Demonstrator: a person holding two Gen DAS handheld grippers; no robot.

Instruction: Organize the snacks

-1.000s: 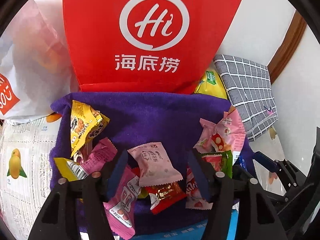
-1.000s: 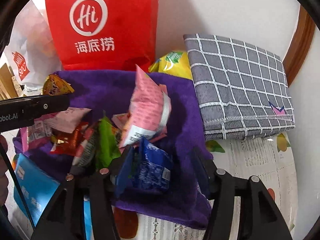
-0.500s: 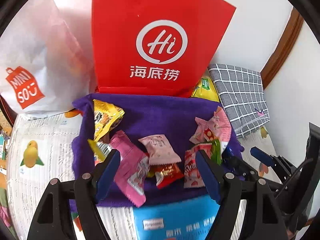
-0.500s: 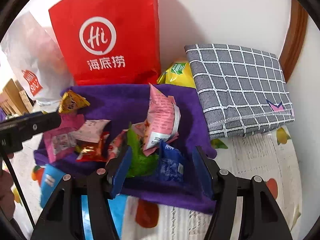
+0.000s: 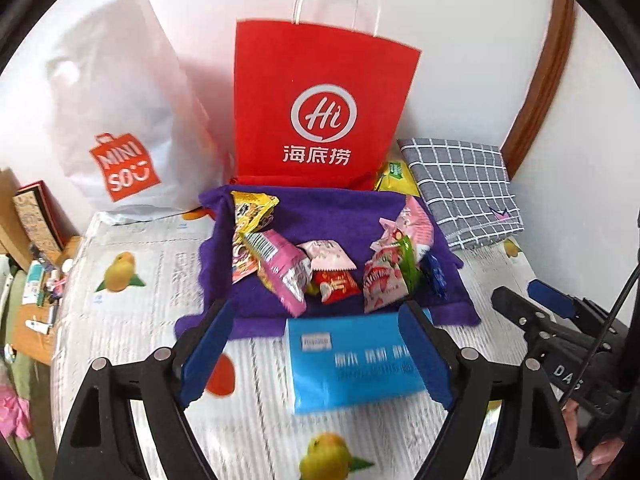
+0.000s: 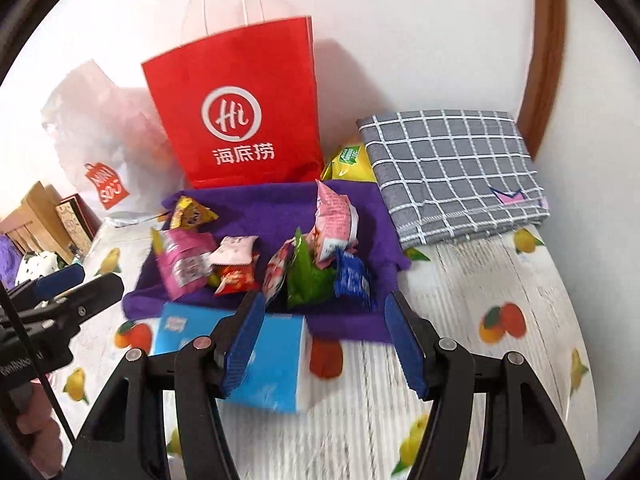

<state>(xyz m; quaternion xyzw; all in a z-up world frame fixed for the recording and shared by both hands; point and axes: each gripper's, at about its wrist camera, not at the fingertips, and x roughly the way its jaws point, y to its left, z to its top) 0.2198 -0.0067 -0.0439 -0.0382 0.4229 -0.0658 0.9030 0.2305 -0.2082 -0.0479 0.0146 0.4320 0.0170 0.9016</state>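
The snack packets (image 5: 328,268) lay heaped on a purple cloth (image 5: 332,216) at mid-frame, below a red paper bag (image 5: 320,108). The left gripper (image 5: 316,348) hung at the lower frame over a blue box (image 5: 352,364), its jaws opening wide, nothing between them. The right gripper (image 6: 324,340) stood half open, empty.

place: you are in a home | surface: fruit-print tablecloth (image 5: 132,264) against a white wall | clues: red paper shopping bag (image 5: 320,104) and white store bag (image 5: 120,128) standing by the wall, folded grey checked cloth (image 6: 452,168), small clutter on a wooden shelf (image 5: 40,288) at your left
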